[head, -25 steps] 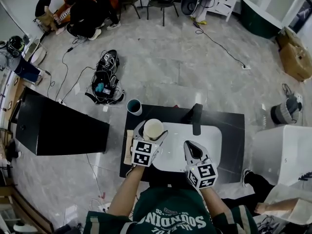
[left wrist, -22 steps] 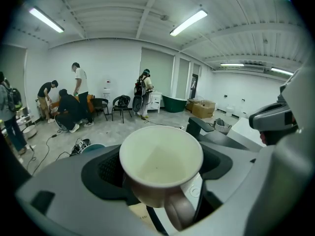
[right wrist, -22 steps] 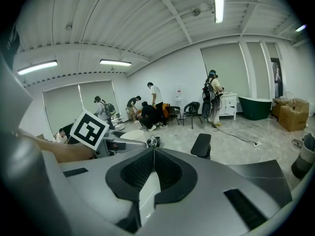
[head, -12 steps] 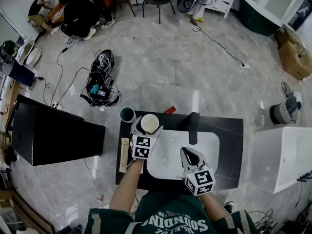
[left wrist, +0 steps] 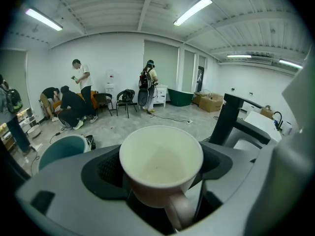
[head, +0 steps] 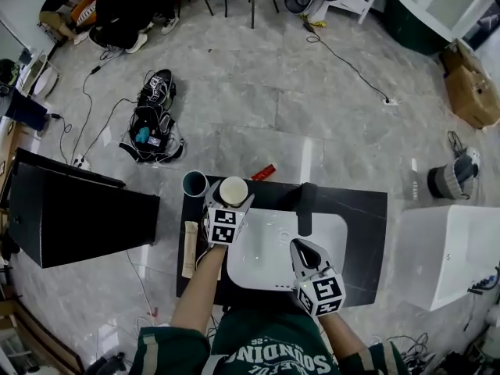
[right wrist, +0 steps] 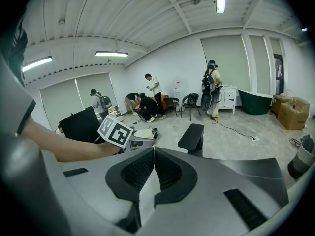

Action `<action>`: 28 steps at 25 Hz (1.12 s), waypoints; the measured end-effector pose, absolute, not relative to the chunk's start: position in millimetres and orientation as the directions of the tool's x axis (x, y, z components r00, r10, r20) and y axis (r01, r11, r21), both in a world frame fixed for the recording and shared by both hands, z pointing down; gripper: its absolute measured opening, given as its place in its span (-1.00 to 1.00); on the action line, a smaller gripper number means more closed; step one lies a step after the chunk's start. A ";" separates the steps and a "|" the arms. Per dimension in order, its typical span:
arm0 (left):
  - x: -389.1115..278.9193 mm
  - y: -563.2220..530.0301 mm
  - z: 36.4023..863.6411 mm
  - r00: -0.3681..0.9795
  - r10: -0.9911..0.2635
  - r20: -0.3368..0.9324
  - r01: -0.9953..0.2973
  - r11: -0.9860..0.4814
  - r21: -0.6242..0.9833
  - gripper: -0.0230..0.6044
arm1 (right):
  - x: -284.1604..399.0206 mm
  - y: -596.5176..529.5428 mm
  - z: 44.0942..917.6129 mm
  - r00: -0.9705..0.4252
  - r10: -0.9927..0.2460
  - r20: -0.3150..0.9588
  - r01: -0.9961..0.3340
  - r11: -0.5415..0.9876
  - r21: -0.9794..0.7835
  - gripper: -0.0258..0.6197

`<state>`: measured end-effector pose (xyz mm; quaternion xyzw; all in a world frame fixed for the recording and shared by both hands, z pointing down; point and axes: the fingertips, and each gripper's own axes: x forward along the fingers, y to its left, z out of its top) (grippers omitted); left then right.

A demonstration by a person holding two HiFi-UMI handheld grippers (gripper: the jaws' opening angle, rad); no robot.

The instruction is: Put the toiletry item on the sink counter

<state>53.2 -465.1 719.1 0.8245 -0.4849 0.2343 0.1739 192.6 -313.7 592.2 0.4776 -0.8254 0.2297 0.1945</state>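
A cream mug (head: 233, 190) sits between the jaws of my left gripper (head: 230, 199), which is shut on it, rim up. It hangs above the back left of the black sink counter (head: 366, 229), beside a teal cup (head: 194, 183). In the left gripper view the mug (left wrist: 161, 161) fills the middle, handle toward the camera, with the teal cup (left wrist: 61, 151) at its left. My right gripper (head: 305, 251) hovers over the front of the white basin (head: 269, 248). The right gripper (right wrist: 152, 157) has its jaws together with nothing between them.
A black faucet (head: 305, 207) stands at the basin's back. A beige strip (head: 189, 248) lies along the counter's left edge, a red item (head: 263, 173) at its back edge. A black cabinet (head: 70, 217) stands left, a white unit (head: 445, 256) right, bags (head: 148, 135) on the floor.
My left gripper has carried the mug from over the basin's left rim toward the counter's back left corner, closer to the teal cup. The right gripper stays shut over the basin's front.
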 end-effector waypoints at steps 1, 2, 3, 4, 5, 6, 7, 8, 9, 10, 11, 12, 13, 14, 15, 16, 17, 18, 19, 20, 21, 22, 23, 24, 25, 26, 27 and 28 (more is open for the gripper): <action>53.1 -466.0 723.4 0.415 -0.711 0.567 -0.884 -0.462 0.068 0.47 | 194.2 -314.1 592.9 -0.465 -0.699 0.543 -0.879 0.435 -0.194 -0.79; 53.2 -467.1 728.1 0.411 -0.707 0.575 -0.888 -0.453 0.077 0.47 | 195.3 -314.4 594.1 -0.464 -0.697 0.547 -0.880 0.432 -0.196 -0.79; 53.4 -468.8 732.7 0.407 -0.708 0.577 -0.891 -0.446 0.082 0.47 | 195.7 -314.4 595.5 -0.463 -0.695 0.550 -0.881 0.431 -0.197 -0.79; 53.4 -471.0 736.7 0.403 -0.712 0.575 -0.894 -0.440 0.082 0.47 | 195.6 -314.1 596.9 -0.464 -0.693 0.552 -0.880 0.432 -0.197 -0.79; 53.5 -473.1 740.6 0.399 -0.714 0.575 -0.896 -0.436 0.081 0.47 | 195.2 -313.8 597.9 -0.466 -0.690 0.554 -0.879 0.435 -0.197 -0.79; 53.8 -475.0 744.2 0.394 -0.715 0.578 -0.898 -0.432 0.079 0.47 | 195.0 -313.5 598.6 -0.467 -0.688 0.555 -0.877 0.438 -0.195 -0.79; 54.1 -476.8 747.6 0.390 -0.714 0.581 -0.900 -0.428 0.078 0.47 | 195.2 -313.5 599.1 -0.468 -0.686 0.557 -0.877 0.441 -0.193 -0.79; 54.1 -478.3 750.6 0.387 -0.714 0.583 -0.902 -0.424 0.079 0.47 | 195.8 -313.6 599.6 -0.467 -0.685 0.559 -0.877 0.441 -0.192 -0.79; 53.8 -479.4 753.5 0.385 -0.714 0.585 -0.904 -0.419 0.082 0.47 | 196.5 -313.7 600.2 -0.465 -0.684 0.562 -0.878 0.439 -0.192 -0.79; 53.3 -479.9 756.1 0.384 -0.713 0.586 -0.905 -0.416 0.086 0.47 | 197.3 -313.6 600.6 -0.463 -0.684 0.564 -0.879 0.437 -0.192 -0.79; 53.0 -479.9 758.1 0.385 -0.712 0.588 -0.905 -0.416 0.089 0.47 | 198.3 -313.5 601.1 -0.460 -0.684 0.565 -0.880 0.434 -0.192 -0.79; 52.9 -479.8 759.7 0.388 -0.710 0.588 -0.904 -0.419 0.091 0.47 | 199.9 -313.5 601.4 -0.457 -0.686 0.566 -0.882 0.430 -0.191 -0.79; 53.1 -479.6 760.8 0.392 -0.709 0.586 -0.901 -0.423 0.091 0.47 | 201.9 -313.7 601.7 -0.453 -0.688 0.567 -0.885 0.425 -0.191 -0.79; 53.5 -479.6 761.2 0.396 -0.709 0.583 -0.899 -0.429 0.089 0.47 | 204.4 -314.2 602.1 -0.447 -0.690 0.569 -0.888 0.419 -0.191 -0.79; 53.8 -479.6 761.2 0.400 -0.709 0.581 -0.896 -0.437 0.083 0.47 | 206.7 -314.8 602.9 -0.442 -0.693 0.570 -0.891 0.411 -0.192 -0.79; 54.1 -479.4 761.4 0.402 -0.709 0.579 -0.892 -0.445 0.075 0.47 | 208.6 -315.3 603.9 -0.437 -0.695 0.571 -0.894 0.403 -0.194 -0.79; 54.2 -478.5 762.0 0.404 -0.708 0.579 -0.889 -0.452 0.068 0.47 | 209.9 -315.5 605.1 -0.433 -0.697 0.571 -0.897 0.397 -0.196 -0.79; 54.0 -476.9 762.8 0.405 -0.706 0.581 -0.887 -0.457 0.063 0.47 | 210.3 -315.3 606.0 -0.431 -0.697 0.573 -0.898 0.393 -0.198 -0.79; 53.4 -474.9 763.8 0.405 -0.703 0.585 -0.886 -0.460 0.060 0.47 | 210.0 -314.8 606.3 -0.431 -0.697 0.573 -0.898 0.392 -0.199 -0.79; 52.9 -473.1 764.8 0.404 -0.700 0.589 -0.884 -0.463 0.057 0.47 | 209.5 -314.5 606.1 -0.432 -0.697 0.573 -0.898 0.392 -0.201 -0.79; 52.8 -471.7 765.6 0.405 -0.696 0.593 -0.883 -0.466 0.057 0.47 | 208.9 -314.3 605.3 -0.434 -0.697 0.571 -0.897 0.392 -0.202 -0.79; 53.3 -470.8 766.1 0.407 -0.692 0.596 -0.881 -0.470 0.057 0.47 | 208.3 -314.2 604.4 -0.435 -0.698 0.568 -0.896 0.394 -0.203 -0.79; 54.0 -470.1 766.3 0.411 -0.686 0.600 -0.878 -0.475 0.059 0.47 | 207.6 -313.8 603.5 -0.438 -0.699 0.566 -0.896 0.395 -0.205 -0.79; 54.5 -469.4 766.5 0.416 -0.680 0.604 -0.874 -0.481 0.060 0.47 | 206.6 -313.1 602.6 -0.440 -0.700 0.563 -0.895 0.397 -0.206 -0.79; 54.5 -468.6 766.3 0.419 -0.675 0.607 -0.871 -0.488 0.058 0.47 | 205.4 -312.1 601.7 -0.441 -0.701 0.561 -0.894 0.398 -0.206 -0.79; 53.9 -467.6 765.8 0.419 -0.673 0.609 -0.869 -0.492 0.054 0.47 | 204.3 -310.8 600.9 -0.442 -0.702 0.559 -0.893 0.399 -0.207 -0.79; 53.0 -466.2 764.7 0.416 -0.675 0.610 -0.869 -0.492 0.048 0.47 | 203.5 -309.2 600.0 -0.443 -0.703 0.556 -0.893 0.399 -0.207 -0.79; 51.8 -464.2 763.4 0.411 -0.678 0.609 -0.871 -0.489 0.043 0.47 | 203.1 -307.2 599.3 -0.444 -0.704 0.555 -0.893 0.399 -0.207 -0.79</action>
